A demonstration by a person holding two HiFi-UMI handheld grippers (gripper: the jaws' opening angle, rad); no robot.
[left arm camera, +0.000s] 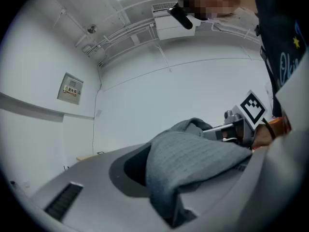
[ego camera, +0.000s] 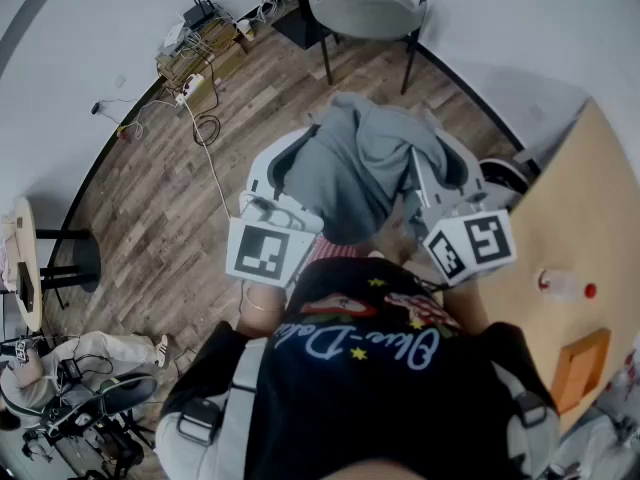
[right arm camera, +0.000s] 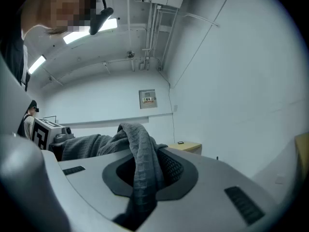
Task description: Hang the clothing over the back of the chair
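A grey knitted garment (ego camera: 360, 168) hangs bunched between my two grippers, in front of my chest and above the wooden floor. My left gripper (ego camera: 288, 166) is shut on its left part; in the left gripper view the cloth (left arm camera: 193, 163) fills the gap between the jaws. My right gripper (ego camera: 432, 160) is shut on the right part, and in the right gripper view a fold of the garment (right arm camera: 140, 163) runs down between the jaws. A grey chair (ego camera: 365, 13) on dark legs stands by the far wall, well beyond the garment.
A wooden table (ego camera: 580, 198) at the right carries a small bottle (ego camera: 565, 285) and an orange box (ego camera: 580, 363). Cables and boxes (ego camera: 200, 53) lie along the far left wall. A round side table (ego camera: 25, 258) and equipment (ego camera: 90, 408) sit at the left.
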